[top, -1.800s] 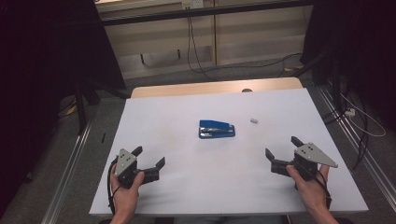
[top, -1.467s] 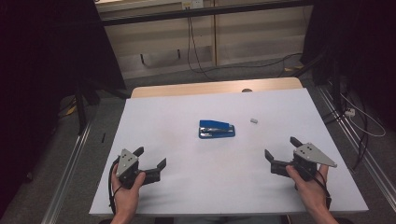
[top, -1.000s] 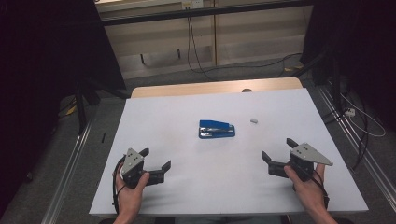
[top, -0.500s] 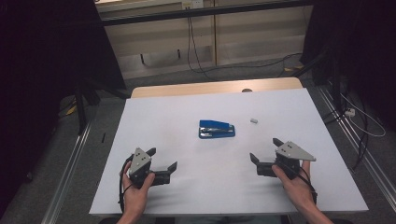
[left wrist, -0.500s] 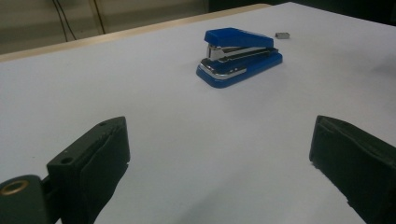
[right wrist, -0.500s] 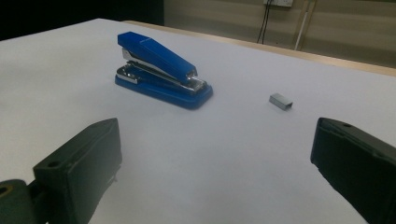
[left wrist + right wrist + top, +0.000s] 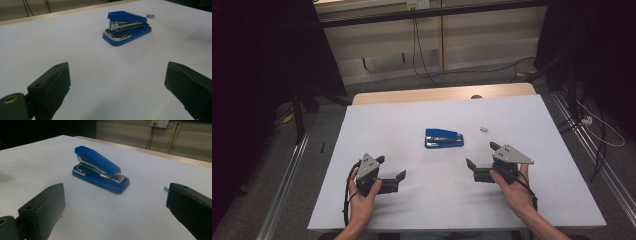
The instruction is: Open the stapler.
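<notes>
High view: both hands have moved inward over the last second or so. The left tongs (image 7: 393, 170) and the right tongs (image 7: 480, 161) now sit closer to the middle of the white tabletop (image 7: 377, 125) than they did, each turned to face the blue stapler (image 7: 444, 138). The stapler itself has not moved; it lies ahead of both tongs, between them and a little farther out, apart from each. Judgement: this is the approach, with both tongs converging on the stapler and no contact yet. A small grey piece (image 7: 484, 129) lies just beyond the right tongs, near the stapler's end; possibly a block of staples, too small to tell.

Left gripper view: jaws spread wide, nothing between them, bare tabletop underneath. The stapler (image 7: 127, 27) stands ahead and slightly to the right of the jaw gap, well clear of the pads. The grey piece (image 7: 150, 16) sits past it.

Right gripper view: jaws likewise wide apart and empty, touching nothing. The stapler (image 7: 100, 169) lies ahead and left of centre, closed, its base flat on the tabletop. The grey piece (image 7: 166, 188) peeks out beside the right-hand jaw.

Judgement: both openings look ample for the stapler's width.
</notes>
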